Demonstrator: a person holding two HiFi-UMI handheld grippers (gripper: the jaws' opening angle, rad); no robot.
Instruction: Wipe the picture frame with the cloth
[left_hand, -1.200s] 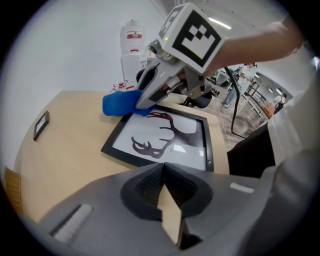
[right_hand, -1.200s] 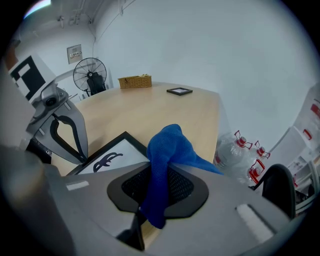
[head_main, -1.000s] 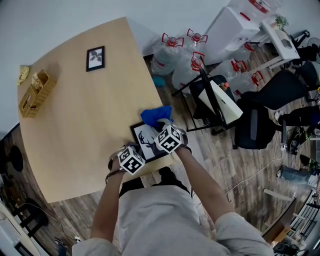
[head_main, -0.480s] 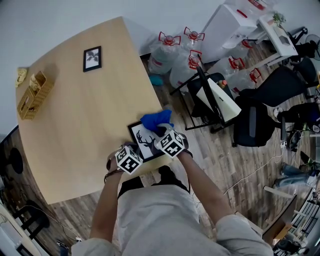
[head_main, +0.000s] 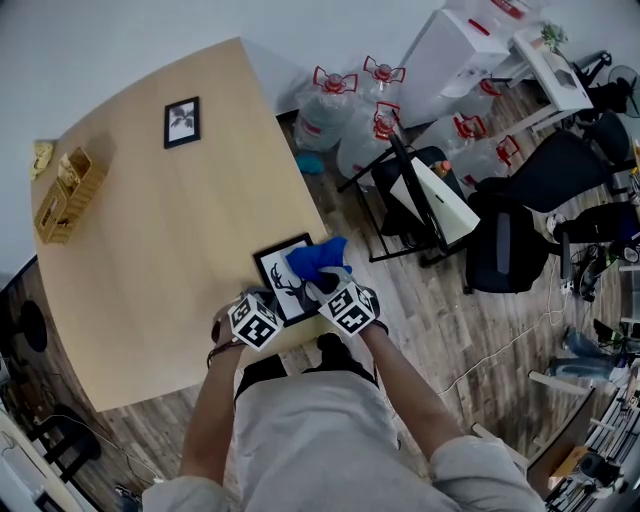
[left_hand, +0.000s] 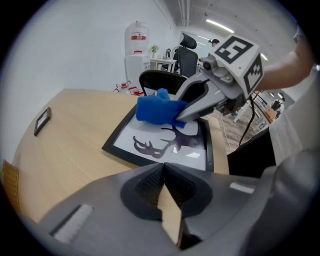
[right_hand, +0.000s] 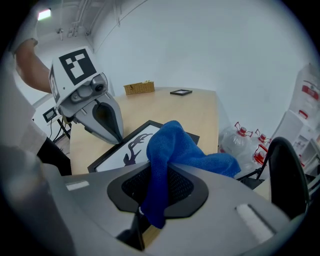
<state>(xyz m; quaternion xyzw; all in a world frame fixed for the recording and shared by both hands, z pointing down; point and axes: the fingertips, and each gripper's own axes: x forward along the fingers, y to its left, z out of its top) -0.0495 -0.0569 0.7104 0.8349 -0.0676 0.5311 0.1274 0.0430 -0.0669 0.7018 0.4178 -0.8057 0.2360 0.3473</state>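
The picture frame lies at the worktop's near right edge, the cloth on its far right part. A smaller frame lies far behind, a basket far left. Water bottles stand on the floor to the right.

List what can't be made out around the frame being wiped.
- Head view: cloth and right tool cover a corner of the picture frame.
- Head view: the image in the far small frame is too small.
- Left gripper view: the cloth covers part of the deer print.

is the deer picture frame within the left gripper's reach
Likely yes: the left gripper is empty, the deer picture frame lies just ahead, and the blue cloth covers only its far end.
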